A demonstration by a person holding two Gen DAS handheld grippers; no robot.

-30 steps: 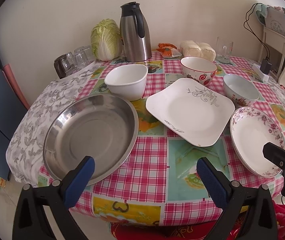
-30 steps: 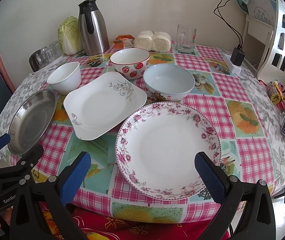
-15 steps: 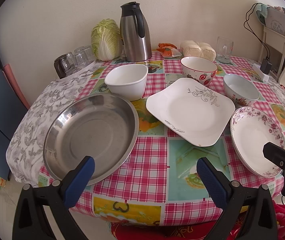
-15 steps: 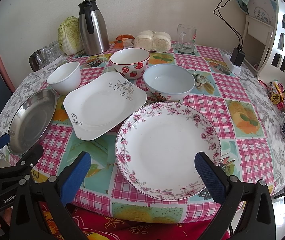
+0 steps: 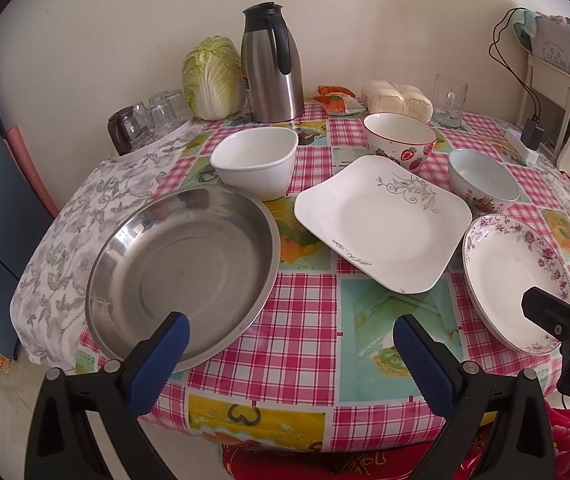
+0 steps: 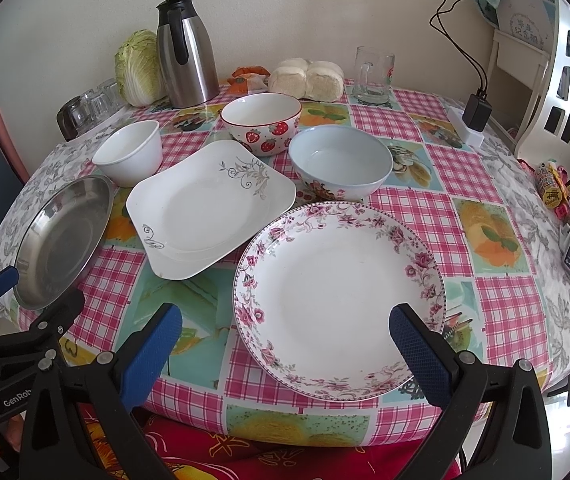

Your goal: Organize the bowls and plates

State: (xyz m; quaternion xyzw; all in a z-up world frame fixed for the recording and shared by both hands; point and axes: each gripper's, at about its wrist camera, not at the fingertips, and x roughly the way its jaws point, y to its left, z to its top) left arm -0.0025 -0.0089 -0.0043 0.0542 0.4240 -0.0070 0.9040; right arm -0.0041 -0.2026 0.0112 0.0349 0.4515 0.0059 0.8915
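**Left wrist view: two grippers poised over a table of unsorted dishes**

Left wrist view shows the left gripper (image 5: 287,338) at the near edge of a round table (image 5: 305,344) laid with pink checked oilcloth, its blue-padded jaws spread wide and holding nothing. The steel plate (image 5: 183,276) lies just ahead and to the left, its near rim overlapped in the frame by the left pad; whether pad and rim touch cannot be told. The square white plate (image 5: 383,224) sits ahead and to the right, well beyond the fingertips, with the white bowl (image 5: 255,162) behind the steel plate and the strawberry bowl (image 5: 400,146) behind the square plate. The pale blue bowl (image 5: 483,188) stands further right.

From the right wrist camera, the right gripper (image 6: 285,338) is likewise wide open and empty, hovering at the table's near edge. The floral-rimmed plate (image 6: 339,298) lies directly between and ahead of its two pads, its near rim about level with the fingertips. That plate's far rim sits just beside the pale blue bowl and one corner of the square plate.

Against the wall stand a steel thermos jug (image 6: 185,54), a napa cabbage (image 6: 139,66), a bag of steamed buns (image 6: 307,80) and a glass mug (image 6: 373,76).
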